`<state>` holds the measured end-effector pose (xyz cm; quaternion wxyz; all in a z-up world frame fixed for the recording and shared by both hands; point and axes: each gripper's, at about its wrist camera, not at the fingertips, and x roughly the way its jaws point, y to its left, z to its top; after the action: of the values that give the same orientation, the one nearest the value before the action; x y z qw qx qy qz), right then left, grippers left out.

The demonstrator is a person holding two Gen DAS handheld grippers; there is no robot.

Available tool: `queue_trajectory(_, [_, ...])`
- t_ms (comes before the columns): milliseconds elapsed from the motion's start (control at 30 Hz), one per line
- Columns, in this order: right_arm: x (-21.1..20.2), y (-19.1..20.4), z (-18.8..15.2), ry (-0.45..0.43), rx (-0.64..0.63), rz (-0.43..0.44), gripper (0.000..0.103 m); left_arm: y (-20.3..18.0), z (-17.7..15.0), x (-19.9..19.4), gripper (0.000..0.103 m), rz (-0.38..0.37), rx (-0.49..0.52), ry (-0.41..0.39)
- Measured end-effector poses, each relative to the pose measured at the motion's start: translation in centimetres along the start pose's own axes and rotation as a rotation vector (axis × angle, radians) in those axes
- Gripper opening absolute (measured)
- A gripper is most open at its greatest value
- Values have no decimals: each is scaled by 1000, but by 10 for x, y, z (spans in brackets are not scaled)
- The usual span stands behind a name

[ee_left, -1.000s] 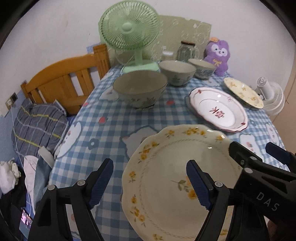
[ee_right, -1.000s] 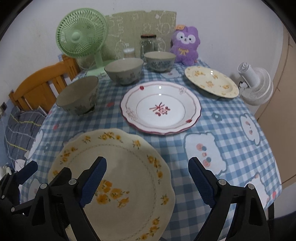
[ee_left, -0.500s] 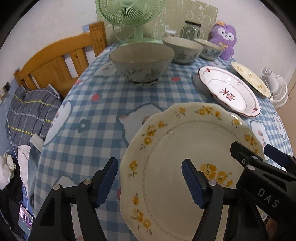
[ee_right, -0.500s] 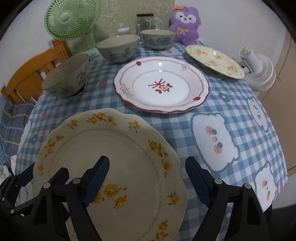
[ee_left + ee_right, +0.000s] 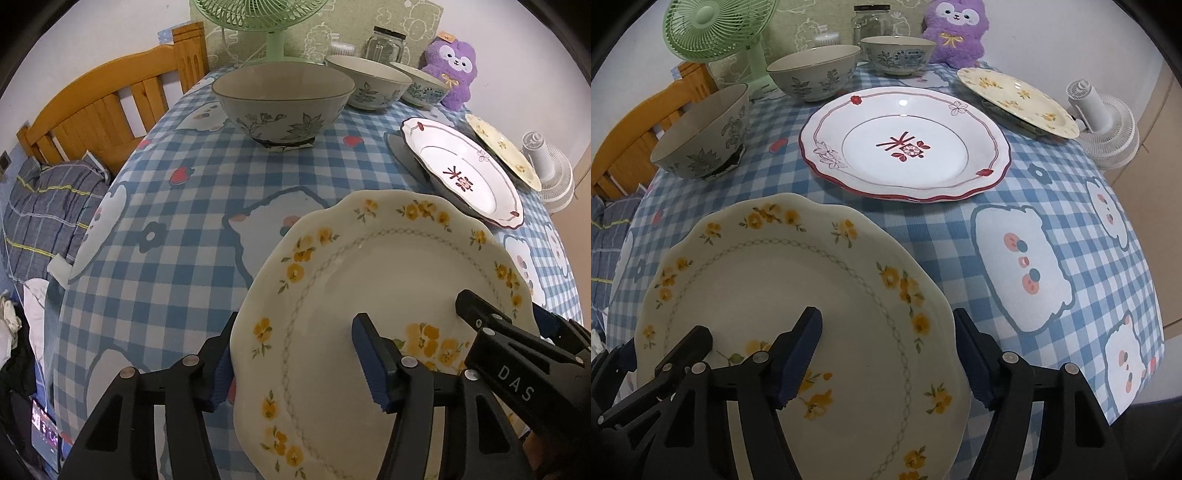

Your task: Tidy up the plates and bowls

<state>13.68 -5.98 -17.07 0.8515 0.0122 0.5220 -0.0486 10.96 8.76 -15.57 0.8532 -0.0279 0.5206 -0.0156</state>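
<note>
Two grippers straddle opposite rims of the cream scalloped ceramic plate with yellow flowers (image 5: 388,295), near edge of the blue checked tablecloth (image 5: 177,229). Left gripper (image 5: 295,362) and right gripper (image 5: 890,354) have just been closing — partly open, pads not yet pressing. We close both evenly, then lift level.

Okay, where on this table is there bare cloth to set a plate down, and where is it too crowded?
Free: the right side of the cloth, between the red-rimmed plate and the near table edge. Also the left side, between the nearest bowl and the yellow-flowered plate. Crowded: the far end, with two more bowls, a jar, the green fan, the purple plush and another flowered plate.
</note>
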Motion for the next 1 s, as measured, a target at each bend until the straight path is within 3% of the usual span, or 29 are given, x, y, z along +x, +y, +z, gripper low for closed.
queue_trajectory(533, [-9, 4, -3, 40, -6, 30, 74, 1, 2, -5, 61, 32, -30, 2])
queue_trajectory(1000, [-33, -36, 5, 0, -5, 22, 74, -31, 4, -27, 61, 22, -30, -36])
